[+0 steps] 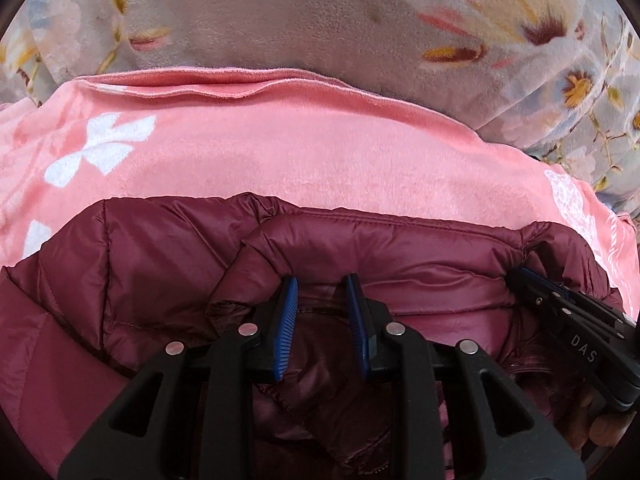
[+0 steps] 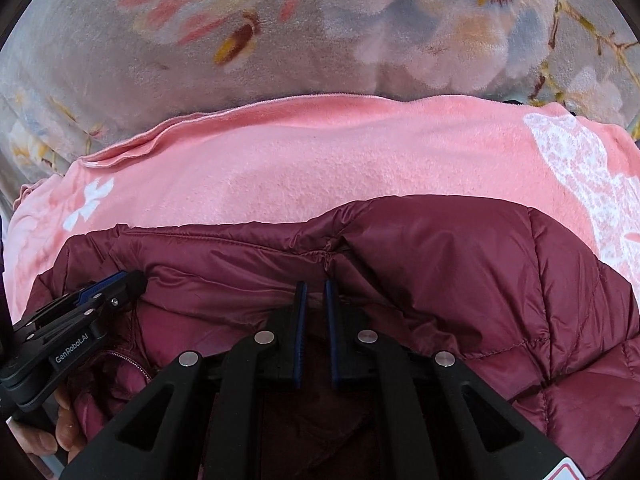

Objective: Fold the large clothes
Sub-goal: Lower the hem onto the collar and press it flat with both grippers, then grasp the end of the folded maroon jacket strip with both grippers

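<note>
We grip maroon puffer jacket (image 1: 152,280) collar edge: left gripper (image 1: 322,300) pinches fold, right gripper (image 2: 316,300) clamped on it. Jacket lies on pink blanket (image 1: 280,148), collar running 9-to-3, far edge at 12.

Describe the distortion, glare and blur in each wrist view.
Left wrist: dark fisheye corners, pink blanket edge bowed, soft sheen on the jacket, floral cover slightly soft. Right wrist: same curved rim, jacket glossy, far cover soft.
</note>
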`<state>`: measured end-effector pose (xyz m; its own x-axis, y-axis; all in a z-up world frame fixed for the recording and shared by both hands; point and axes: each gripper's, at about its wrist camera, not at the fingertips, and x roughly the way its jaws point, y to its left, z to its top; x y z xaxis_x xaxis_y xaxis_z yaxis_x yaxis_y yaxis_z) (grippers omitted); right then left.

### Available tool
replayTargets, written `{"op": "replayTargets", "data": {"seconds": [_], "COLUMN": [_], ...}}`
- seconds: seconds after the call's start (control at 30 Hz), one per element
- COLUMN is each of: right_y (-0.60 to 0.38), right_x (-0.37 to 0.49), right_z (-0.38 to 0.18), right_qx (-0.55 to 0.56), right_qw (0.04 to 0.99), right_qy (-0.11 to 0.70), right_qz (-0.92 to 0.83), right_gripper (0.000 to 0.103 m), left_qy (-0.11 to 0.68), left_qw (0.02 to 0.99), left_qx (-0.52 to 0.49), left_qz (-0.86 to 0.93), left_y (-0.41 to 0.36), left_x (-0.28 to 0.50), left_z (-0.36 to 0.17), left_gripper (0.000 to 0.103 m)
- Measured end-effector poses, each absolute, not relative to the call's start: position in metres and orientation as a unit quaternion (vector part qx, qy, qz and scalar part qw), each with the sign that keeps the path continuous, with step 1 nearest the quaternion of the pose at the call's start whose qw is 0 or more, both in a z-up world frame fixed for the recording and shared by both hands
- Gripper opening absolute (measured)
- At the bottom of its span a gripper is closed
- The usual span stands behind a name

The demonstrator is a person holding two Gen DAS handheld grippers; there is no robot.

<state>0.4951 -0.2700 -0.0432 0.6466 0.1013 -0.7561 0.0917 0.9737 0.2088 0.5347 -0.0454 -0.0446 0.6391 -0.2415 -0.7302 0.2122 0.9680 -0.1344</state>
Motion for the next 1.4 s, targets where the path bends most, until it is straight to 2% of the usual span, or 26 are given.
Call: {"op": "replayTargets", "data": {"seconds": [0.83,0.87,0.9,0.93,1.0,1.03,1.07,1.17,1.27,1.3,1.4], "right_y": [-0.265,-0.266,-0.268,-0.274,-0.284,-0.293,-0.299,-0.324,-0.346,-0.351,-0.372], "right_x": [0.488,0.482,0.469,0.448,0.410,0.384,0.366,0.287,0.201,0.176,0.097], "right_z": [-0.034,-0.027,-0.014,0.004,0.030,0.043,0.050,0.063,0.064,0.063,0.052], "right_qx": [0.096,0.099,0.110,0.128,0.139,0.141,0.140,0.124,0.122,0.123,0.128], "right_qw": [0.907,0.908,0.909,0.914,0.918,0.921,0.923,0.920,0.914,0.911,0.900], "right_qy": [0.409,0.408,0.401,0.386,0.371,0.362,0.358,0.369,0.383,0.388,0.404], "right_qz": [-0.008,-0.012,-0.012,-0.008,-0.002,-0.002,-0.005,-0.037,-0.056,-0.064,-0.101], "right_gripper": [0.005,0.009,0.017,0.019,0.032,0.036,0.042,0.045,0.060,0.062,0.065], "left_qy": [0.395,0.392,0.390,0.391,0.386,0.382,0.380,0.396,0.415,0.424,0.452], "left_qw": [0.911,0.912,0.914,0.915,0.916,0.917,0.917,0.908,0.898,0.893,0.879], "left_qx": [-0.002,-0.003,0.002,0.005,-0.001,-0.009,-0.012,-0.018,-0.041,-0.057,-0.092], "left_qz": [-0.118,-0.116,-0.108,-0.103,-0.104,-0.113,-0.121,-0.133,-0.138,-0.137,-0.124], "left_y": [-0.049,-0.047,-0.045,-0.043,-0.031,-0.021,-0.011,0.025,0.073,0.097,0.147], "left_x": [0.533,0.530,0.524,0.518,0.496,0.479,0.465,0.416,0.363,0.339,0.289], "left_z": [-0.045,-0.040,-0.033,-0.027,-0.009,0.001,0.010,0.026,0.031,0.030,0.019], "left_gripper": [0.024,0.025,0.027,0.030,0.056,0.059,0.061,0.061,0.064,0.068,0.069]}}
